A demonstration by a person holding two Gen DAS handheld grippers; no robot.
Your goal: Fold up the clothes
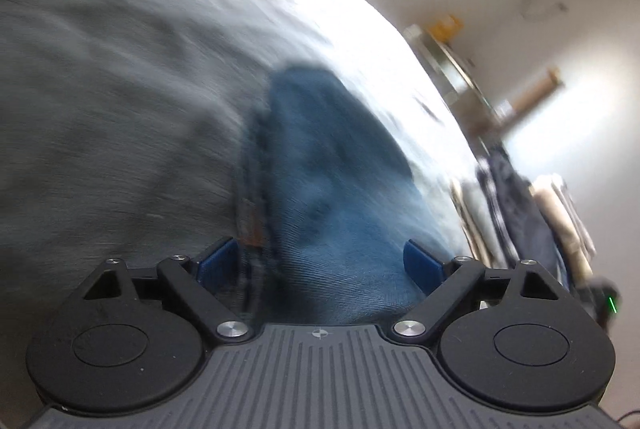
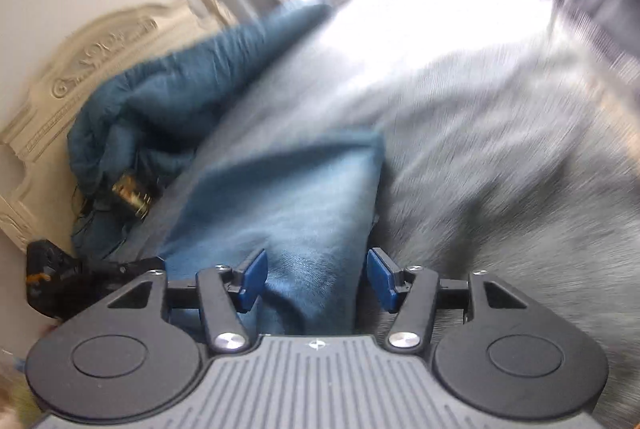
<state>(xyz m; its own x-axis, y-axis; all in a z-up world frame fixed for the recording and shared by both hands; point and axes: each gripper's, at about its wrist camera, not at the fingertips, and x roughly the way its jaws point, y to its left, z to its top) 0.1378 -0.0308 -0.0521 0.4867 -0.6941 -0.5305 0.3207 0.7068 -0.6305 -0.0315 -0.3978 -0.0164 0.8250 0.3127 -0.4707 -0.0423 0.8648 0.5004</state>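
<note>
Jeans (image 1: pixel 332 189) lie on the grey bedspread (image 1: pixel 120 69), one end under each hand-held gripper, likely so both ends can be taken together for a fold. Left hand-held gripper (image 1: pixel 320 267): pads wide apart, denim between them, no pad visibly pressing, so I read it as unclamped. Right hand-held gripper (image 2: pixel 318 279): pads partly apart, straddling a lighter denim panel (image 2: pixel 288 197); a gap shows at each pad, so no grip there either. Both views are motion-blurred; seams and the hem are smeared. Denim under the gripper bodies is cut off. A teal blanket (image 2: pixel 160 89) is bunched by the carved headboard (image 2: pixel 100 45); the small gold object (image 2: pixel 132 195) beside it is unidentifiable.
</note>
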